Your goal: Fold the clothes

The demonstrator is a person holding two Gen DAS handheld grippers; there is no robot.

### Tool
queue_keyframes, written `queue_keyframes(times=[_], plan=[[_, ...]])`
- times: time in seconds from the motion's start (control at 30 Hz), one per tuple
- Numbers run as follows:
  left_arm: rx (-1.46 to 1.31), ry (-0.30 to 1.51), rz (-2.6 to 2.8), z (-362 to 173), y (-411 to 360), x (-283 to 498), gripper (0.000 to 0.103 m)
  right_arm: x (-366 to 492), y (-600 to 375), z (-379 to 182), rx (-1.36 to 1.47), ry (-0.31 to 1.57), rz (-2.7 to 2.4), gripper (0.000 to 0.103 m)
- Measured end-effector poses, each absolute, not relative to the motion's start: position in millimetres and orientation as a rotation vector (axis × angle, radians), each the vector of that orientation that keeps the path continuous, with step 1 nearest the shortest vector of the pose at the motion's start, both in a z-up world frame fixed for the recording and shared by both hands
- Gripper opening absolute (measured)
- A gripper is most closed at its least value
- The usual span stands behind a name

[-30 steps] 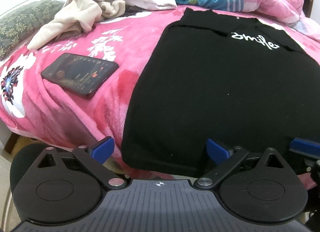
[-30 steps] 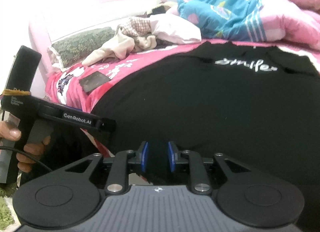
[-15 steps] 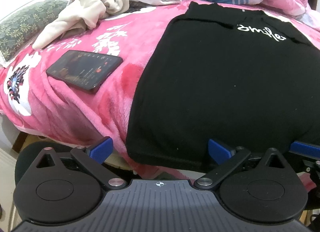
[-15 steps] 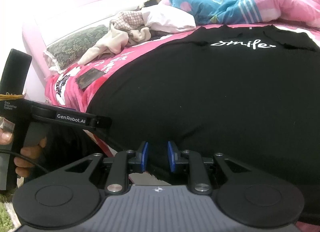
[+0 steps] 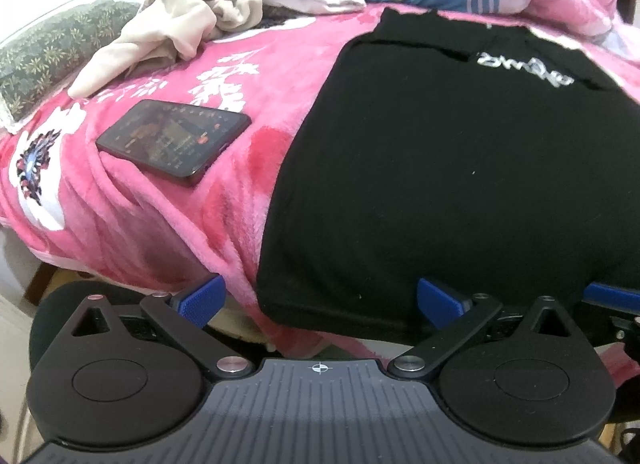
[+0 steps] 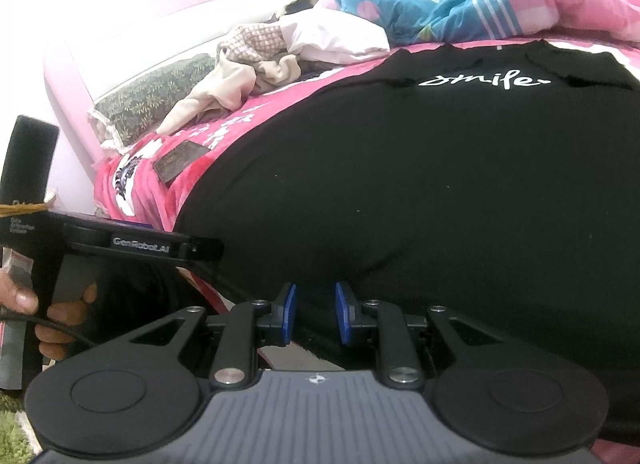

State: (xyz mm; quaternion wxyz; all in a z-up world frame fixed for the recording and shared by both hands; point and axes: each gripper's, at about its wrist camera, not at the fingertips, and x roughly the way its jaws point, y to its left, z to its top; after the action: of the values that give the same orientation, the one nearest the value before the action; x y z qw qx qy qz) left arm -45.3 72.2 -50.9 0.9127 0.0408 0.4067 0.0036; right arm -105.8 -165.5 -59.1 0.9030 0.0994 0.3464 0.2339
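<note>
My left gripper (image 5: 318, 298): fingers wide apart, nothing between them, straddling the near-left hem corner of the black T-shirt (image 5: 460, 168). Over the last second I've eased it in low toward the bed edge; the hem now sits right at my pads (image 5: 202, 298) and the spread hasn't changed.

My right gripper (image 6: 316, 314): fingers nearly together with a narrow gap showing between the pads (image 6: 289, 314). They sit at the shirt's near hem, but I can't tell whether cloth is pinched. It too has crept closer and lower; gap unchanged.

Meaning, as I judge it: both tools are lined up on the bottom hem and neither grab is confirmed. Next move is probably to pinch the two hem points and carry them toward the collar for a fold.

Shirt lies flat ahead of both grippers on the pink blanket (image 5: 168, 204), sleeves apparently folded in, collar at the far end.

Phone (image 5: 174, 142) is ahead-left of my left fingers, screen lit, text unreadable.

Readable: "smile" in white script (image 6: 484, 82) on the far chest; "GenRobot.AI" (image 6: 140, 250) on the left tool's body, seen from the right camera.
</note>
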Motion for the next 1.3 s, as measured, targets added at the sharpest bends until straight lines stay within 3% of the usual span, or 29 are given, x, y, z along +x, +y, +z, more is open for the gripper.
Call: queue_keyframes(times=[0.27,0.53,0.93,1.17,1.3], plan=[[-0.045,0.736,-0.021,-48,108,-53,0.097,-105,-166,-60,0.216,0.719,0.487,0.022],[-0.112,0.723,-0.107,-60,129,-57,0.063,-103,-164,-60,0.222,0.723,0.488,0.022],[-0.12,0.706,-0.189,-71,138,-56,0.041,-102,-164,-61,0.213,0.728,0.486,0.022],[-0.107,0.699,-0.205,-76,139,-52,0.036,-102,-160,-60,0.202,0.732,0.478,0.022],[-0.097,0.695,-0.226,-76,138,-55,0.018,-101,-159,-60,0.195,0.734,0.475,0.022]])
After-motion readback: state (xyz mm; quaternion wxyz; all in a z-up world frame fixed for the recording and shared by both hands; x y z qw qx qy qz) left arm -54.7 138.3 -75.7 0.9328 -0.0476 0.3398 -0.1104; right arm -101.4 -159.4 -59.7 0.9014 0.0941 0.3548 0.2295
